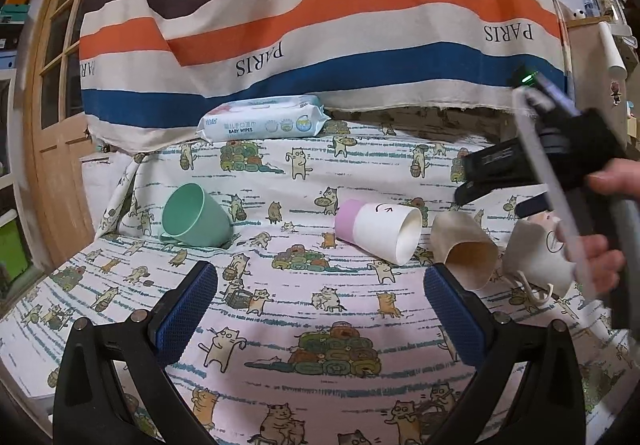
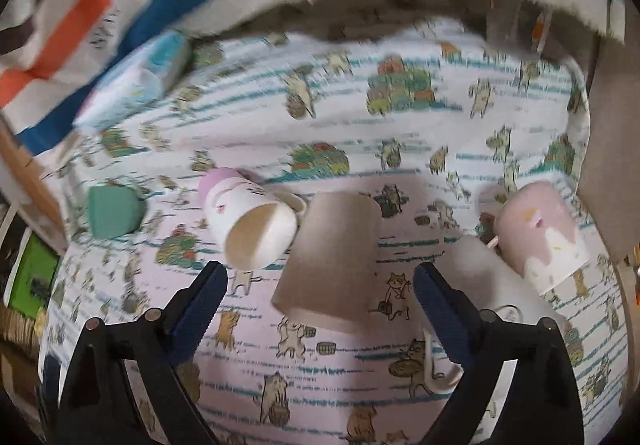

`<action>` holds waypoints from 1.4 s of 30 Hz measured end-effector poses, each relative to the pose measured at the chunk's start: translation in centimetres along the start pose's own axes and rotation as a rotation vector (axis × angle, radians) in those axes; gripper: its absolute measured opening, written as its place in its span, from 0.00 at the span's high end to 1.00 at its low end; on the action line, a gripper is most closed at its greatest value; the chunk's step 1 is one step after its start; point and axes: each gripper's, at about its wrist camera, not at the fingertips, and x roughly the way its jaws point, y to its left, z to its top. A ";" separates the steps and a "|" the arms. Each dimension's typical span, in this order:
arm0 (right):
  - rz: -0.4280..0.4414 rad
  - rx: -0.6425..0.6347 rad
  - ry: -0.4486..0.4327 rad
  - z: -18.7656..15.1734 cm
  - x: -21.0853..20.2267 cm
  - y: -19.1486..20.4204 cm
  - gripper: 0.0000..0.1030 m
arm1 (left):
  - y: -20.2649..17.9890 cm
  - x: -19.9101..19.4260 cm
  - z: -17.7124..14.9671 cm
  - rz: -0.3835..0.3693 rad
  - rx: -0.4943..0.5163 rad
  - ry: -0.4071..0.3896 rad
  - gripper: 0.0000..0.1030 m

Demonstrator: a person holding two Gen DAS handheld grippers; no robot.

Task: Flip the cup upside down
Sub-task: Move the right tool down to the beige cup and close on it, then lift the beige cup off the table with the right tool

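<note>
Left wrist view: the left gripper, jaws apart and empty, hovers over a cat-print cloth where a green mug and other cups lie tipped.

Right wrist view: the right gripper, jaws spread wide, straddles the beige cup lying on its side, likely lining up a grasp.

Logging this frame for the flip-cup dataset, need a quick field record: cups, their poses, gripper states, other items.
surface: cat-print cloth
green cup: on its side
pink-and-white cup: on its side, mouth toward camera
beige cup: on its side, between right gripper's fingers' line
white mug: tipped over, beside beige cup
left gripper: open, empty
right gripper: open, empty
other: baby wipes pack at back
</note>
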 end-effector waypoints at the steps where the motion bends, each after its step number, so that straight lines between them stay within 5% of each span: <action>1: -0.019 0.015 0.008 0.2 0.4 -0.1 0.13 | -0.1 0.0 0.0 -0.001 0.003 0.001 0.00; 17: -0.103 0.031 0.155 1.3 7.8 0.4 0.20 | 0.2 0.3 0.0 0.000 -0.007 0.019 0.00; 22: -0.108 0.016 0.180 1.2 8.6 0.3 0.31 | 0.1 0.2 0.0 -0.002 -0.005 0.016 0.00; 42: -0.002 -0.084 0.078 -2.8 0.1 -0.6 0.33 | 0.2 -0.1 0.1 -0.008 -0.008 0.003 0.00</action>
